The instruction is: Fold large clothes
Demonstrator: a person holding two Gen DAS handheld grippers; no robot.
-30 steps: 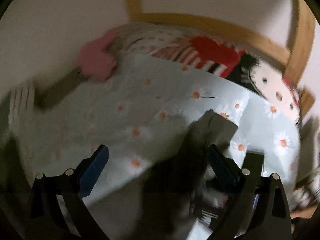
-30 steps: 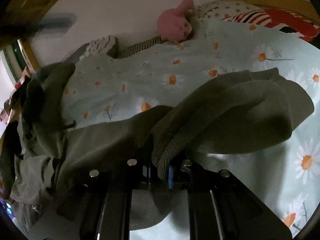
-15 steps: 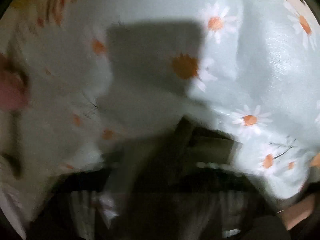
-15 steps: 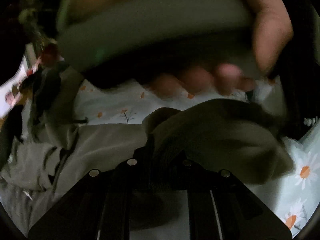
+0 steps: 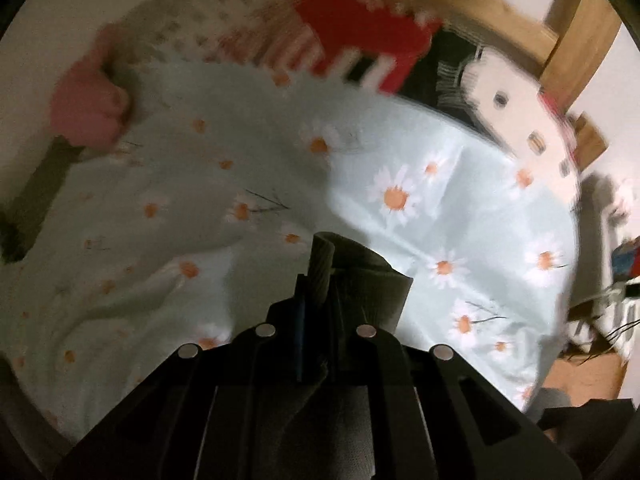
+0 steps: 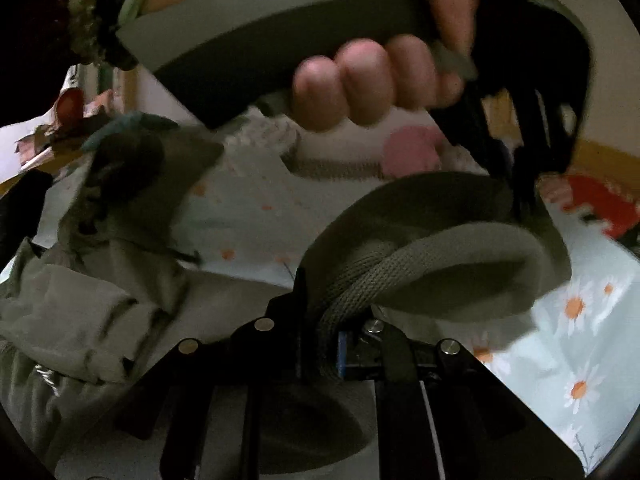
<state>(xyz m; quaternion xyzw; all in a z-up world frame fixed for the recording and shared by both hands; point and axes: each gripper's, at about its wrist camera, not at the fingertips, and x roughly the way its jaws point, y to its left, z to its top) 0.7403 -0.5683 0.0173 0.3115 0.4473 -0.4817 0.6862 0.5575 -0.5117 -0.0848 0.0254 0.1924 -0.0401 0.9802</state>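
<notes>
Left claw [image 5: 316, 292]: closed on the ribbed edge of the olive garment [image 5: 360, 276].
Right claw [image 6: 320, 320]: clamped on another ribbed hem of it.
Garment: hanging between both claws above the daisy-print bed [image 5: 440, 208], bulk trailing left.
Long axis: cannot tell.

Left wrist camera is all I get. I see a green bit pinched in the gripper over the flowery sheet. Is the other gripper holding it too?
Observer: Yes, the right gripper is shut on a ribbed edge of the same green garment.
Operator: Where's the rest of it?
Observer: Bunched in a heap on the left of the right wrist view.
Operator: Is anybody's hand there?
Observer: A hand grips the other gripper's grey handle, up top.
</notes>
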